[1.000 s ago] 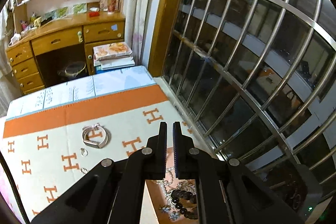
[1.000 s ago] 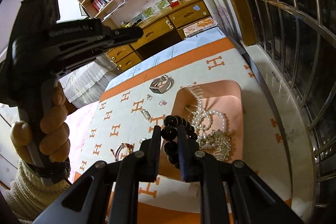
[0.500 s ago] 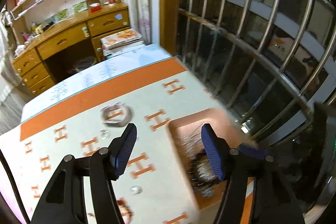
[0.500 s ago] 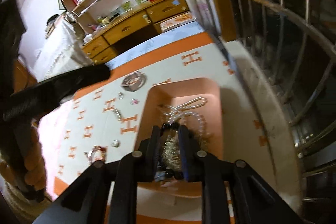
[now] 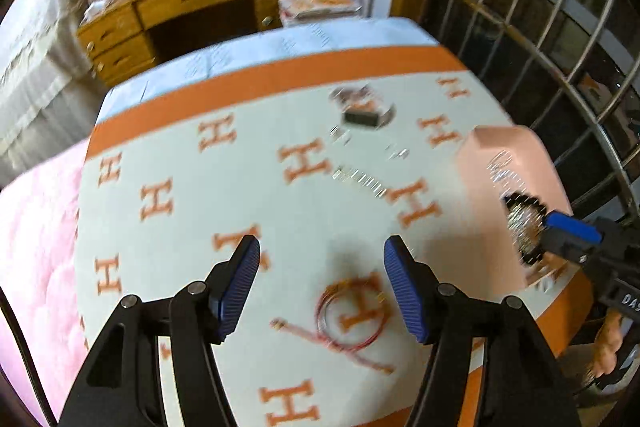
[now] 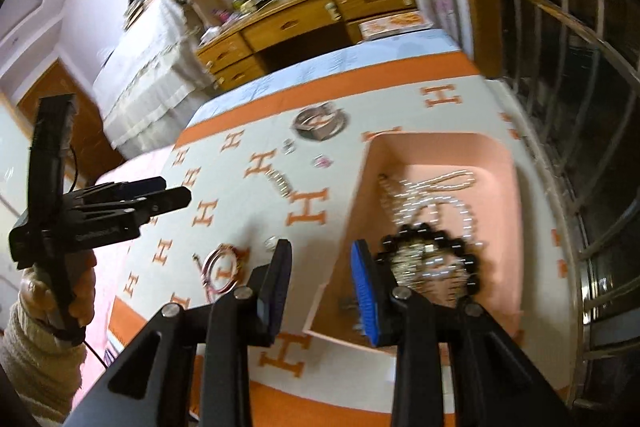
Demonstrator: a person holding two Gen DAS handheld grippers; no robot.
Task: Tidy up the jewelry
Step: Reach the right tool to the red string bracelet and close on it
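Since a second back the left gripper swings over the red bangle, jaws spread, while the right gripper, empty jaws parted, sits at 9 o'clock of the bead bracelet. Blurry approach could knock the bangle away.

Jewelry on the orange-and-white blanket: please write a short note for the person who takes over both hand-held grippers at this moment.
Left hand-held gripper: open, empty, above the red string bracelet.
Right hand-held gripper: open, empty, over the near left edge of the pink rectangular tray.
Done: black bead bracelet and white pearl necklace lie in the tray.
Left: red string bracelet, silver watch, silver chain piece and a few small pieces remain on the blanket.
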